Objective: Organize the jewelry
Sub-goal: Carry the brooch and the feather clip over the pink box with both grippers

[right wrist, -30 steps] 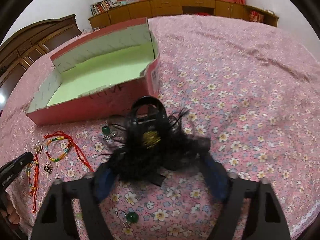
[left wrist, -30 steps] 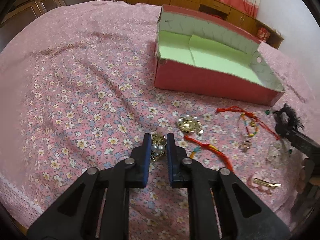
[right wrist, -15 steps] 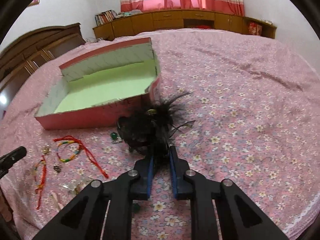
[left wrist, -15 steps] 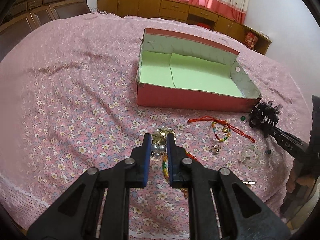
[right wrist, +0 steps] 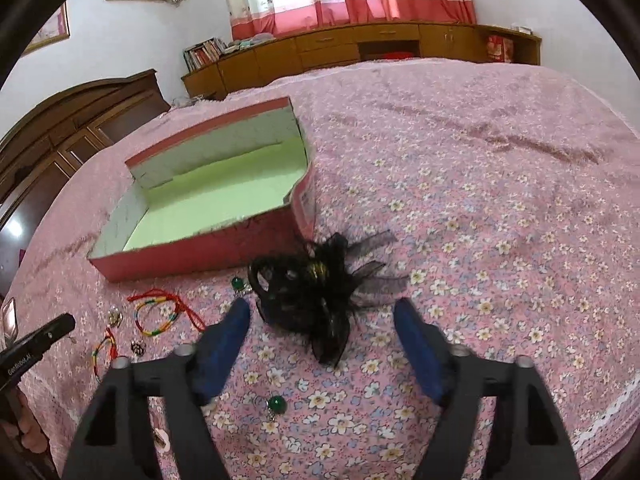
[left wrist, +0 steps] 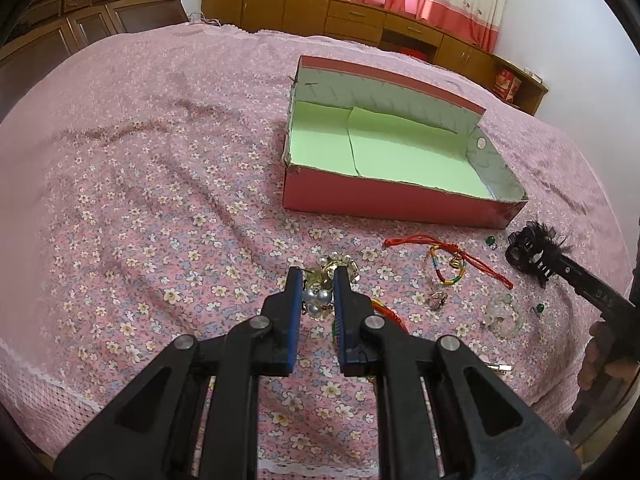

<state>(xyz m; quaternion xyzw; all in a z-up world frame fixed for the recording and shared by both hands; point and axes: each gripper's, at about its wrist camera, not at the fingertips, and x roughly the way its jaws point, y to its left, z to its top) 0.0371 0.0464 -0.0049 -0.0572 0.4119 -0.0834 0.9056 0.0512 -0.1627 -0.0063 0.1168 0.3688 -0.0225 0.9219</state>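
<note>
The left gripper (left wrist: pixel 316 296) is clamped on a pearl-and-gold brooch (left wrist: pixel 318 298) – its lower part is hidden between the pads. The right gripper's (right wrist: pixel 322 316) jaws are opening, pads clear of the black feathered hair clip (right wrist: pixel 316 296) between them; its clasp is hard to make out. Both pieces sit near the pink box (left wrist: pixel 392 200) on the floral bedspread (left wrist: pixel 160 200).

On the bed (left wrist: pixel 160 184) sits an open box (left wrist: pixel 400 200); bracelets (left wrist: pixel 446 260), earrings (right wrist: pixel 276 404) and a feathered hair clip (right wrist: pixel 316 292) lie just before it, cabinets (left wrist: pixel 340 20) behind.
</note>
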